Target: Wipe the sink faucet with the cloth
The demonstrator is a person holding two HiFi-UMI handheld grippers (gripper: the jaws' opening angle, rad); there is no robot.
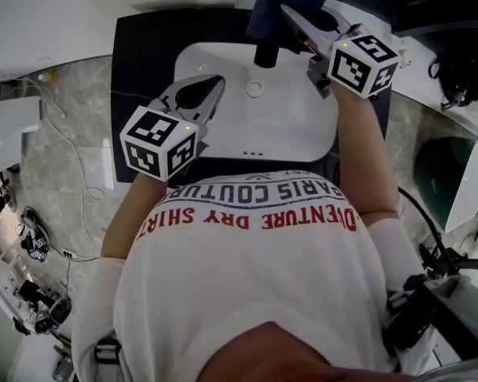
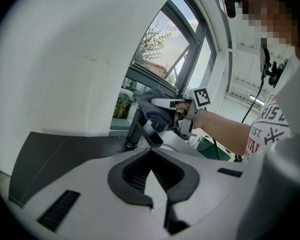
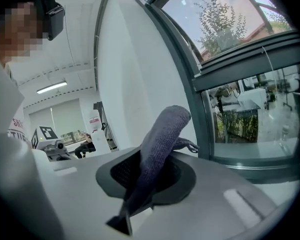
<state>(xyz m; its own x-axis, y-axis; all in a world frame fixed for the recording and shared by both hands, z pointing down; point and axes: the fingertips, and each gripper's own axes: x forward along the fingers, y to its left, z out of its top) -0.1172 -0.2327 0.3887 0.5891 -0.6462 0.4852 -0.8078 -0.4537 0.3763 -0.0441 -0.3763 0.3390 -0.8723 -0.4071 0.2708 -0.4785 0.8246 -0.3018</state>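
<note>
Desk (image 1: 143,54): we see a dark top lying beneath both pairs of fingers and carrying the basin.

Sink (image 1: 291,138): a white basin set into the desk. It lies under the left fingers and, in the head view, below the right fingers.

Left gripper (image 1: 217,82): we find its fingers clenched, tips together, with nothing between them. Only the white of the sink shows through the gap behind the pads. It hangs over the left part of the basin, well apart from the right fingers.

Right gripper (image 1: 289,13): its fingers are grasping the cloth. They reach over the back of the sink, up at the head of the faucet. In the left gripper view we see it ahead of the left fingers, with its marker cube (image 2: 200,97) at the far end.

Cloth (image 1: 277,2): dark blue-grey. It is pinched between the right fingers and bulges out past their tips. In the right gripper view it rises from the pads as a folded hump. In the left gripper view it lies on the top of the faucet, as far as we can tell.

Faucet (image 1: 264,54): black, standing at the back rim of the sink, just under the right fingertips and the cloth, and ahead of the left fingers.
</note>
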